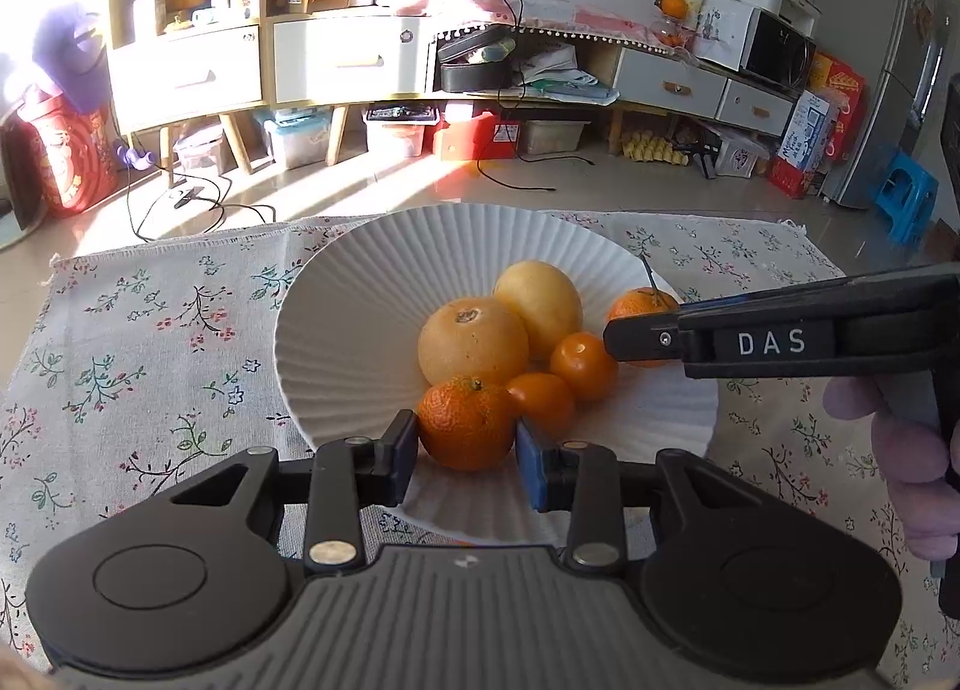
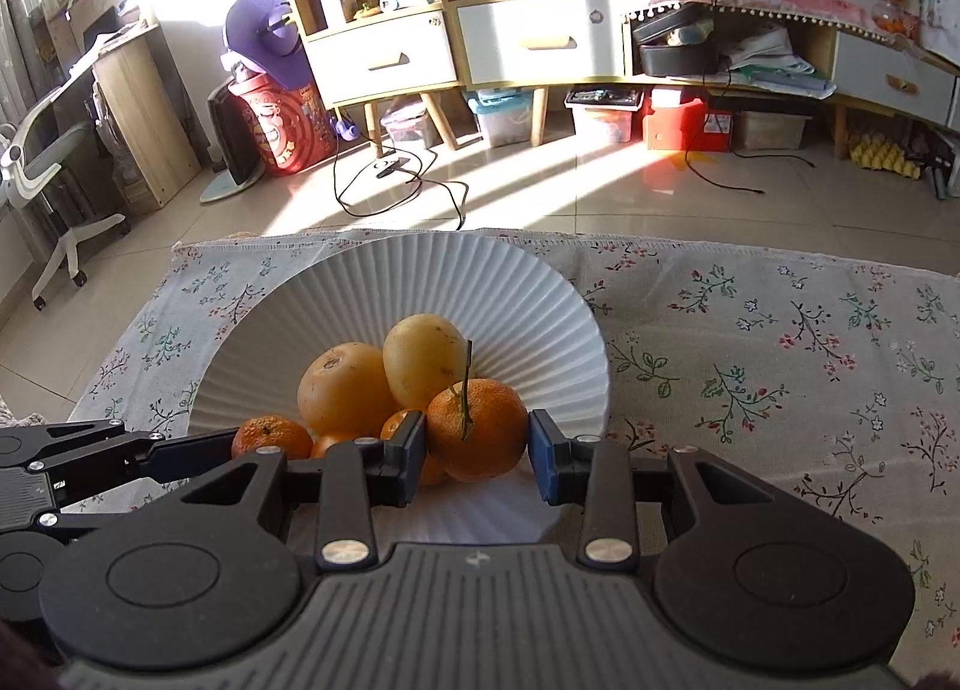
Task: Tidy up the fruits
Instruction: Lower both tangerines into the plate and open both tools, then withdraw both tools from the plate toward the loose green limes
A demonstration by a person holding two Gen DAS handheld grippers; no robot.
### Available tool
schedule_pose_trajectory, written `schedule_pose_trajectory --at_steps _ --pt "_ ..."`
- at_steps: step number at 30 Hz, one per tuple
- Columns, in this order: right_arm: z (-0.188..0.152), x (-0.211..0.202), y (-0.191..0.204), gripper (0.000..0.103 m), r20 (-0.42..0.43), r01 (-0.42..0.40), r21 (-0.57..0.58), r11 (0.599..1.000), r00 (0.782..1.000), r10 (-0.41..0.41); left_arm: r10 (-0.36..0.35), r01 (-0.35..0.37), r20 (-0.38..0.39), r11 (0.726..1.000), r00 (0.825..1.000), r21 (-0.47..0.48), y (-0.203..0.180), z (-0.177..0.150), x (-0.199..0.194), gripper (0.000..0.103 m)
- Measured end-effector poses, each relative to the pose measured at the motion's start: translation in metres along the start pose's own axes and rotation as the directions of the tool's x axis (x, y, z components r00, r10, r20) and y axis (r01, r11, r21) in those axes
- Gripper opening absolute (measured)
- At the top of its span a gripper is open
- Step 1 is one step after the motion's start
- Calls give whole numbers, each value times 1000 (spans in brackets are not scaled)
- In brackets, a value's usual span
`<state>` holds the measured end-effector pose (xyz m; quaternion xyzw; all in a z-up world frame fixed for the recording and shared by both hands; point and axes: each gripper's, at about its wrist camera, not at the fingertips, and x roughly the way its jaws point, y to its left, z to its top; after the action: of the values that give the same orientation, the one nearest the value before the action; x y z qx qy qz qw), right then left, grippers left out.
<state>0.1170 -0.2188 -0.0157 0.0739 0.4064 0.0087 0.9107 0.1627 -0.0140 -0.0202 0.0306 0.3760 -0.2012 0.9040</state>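
Noted by my jaws: white bowl (image 1: 336, 330), matt, finely ribbed; mandarin (image 1: 467, 425), dimpled, rough peel; tablecloth (image 1: 150, 318), coarse woven cloth, floral print; my pads (image 1: 403, 453), blue rubbery facing, black matt plastic arms.

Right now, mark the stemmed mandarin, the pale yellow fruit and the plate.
stemmed mandarin (image 2: 477, 429), right wrist view, middle of peel.
pale yellow fruit (image 1: 538, 300), left wrist view, centre of skin.
plate (image 1: 336, 306), left wrist view, bare ribbed wall.
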Motion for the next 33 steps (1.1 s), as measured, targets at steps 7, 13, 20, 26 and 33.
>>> schedule_pose_trajectory --at_steps 7,13,20,26,33 --pt "1 0 -3 33 10 -14 24 1000 1000 14 -2 2 15 1000 1000 8 1 -2 1 32" --pt "1 -2 -5 36 7 -28 37 999 1000 28 0 -1 18 999 1000 55 -1 -2 -3 33" --pt "2 -13 -12 44 16 -61 79 995 998 60 -4 2 35 998 999 60 -1 -4 -16 55" --pt "2 -31 -9 58 28 -85 71 994 996 83 -3 0 42 998 999 69 -3 -8 -34 72" --pt "-4 -54 -3 75 28 -94 76 993 995 92 6 -8 41 998 999 58 -2 -14 -58 87"
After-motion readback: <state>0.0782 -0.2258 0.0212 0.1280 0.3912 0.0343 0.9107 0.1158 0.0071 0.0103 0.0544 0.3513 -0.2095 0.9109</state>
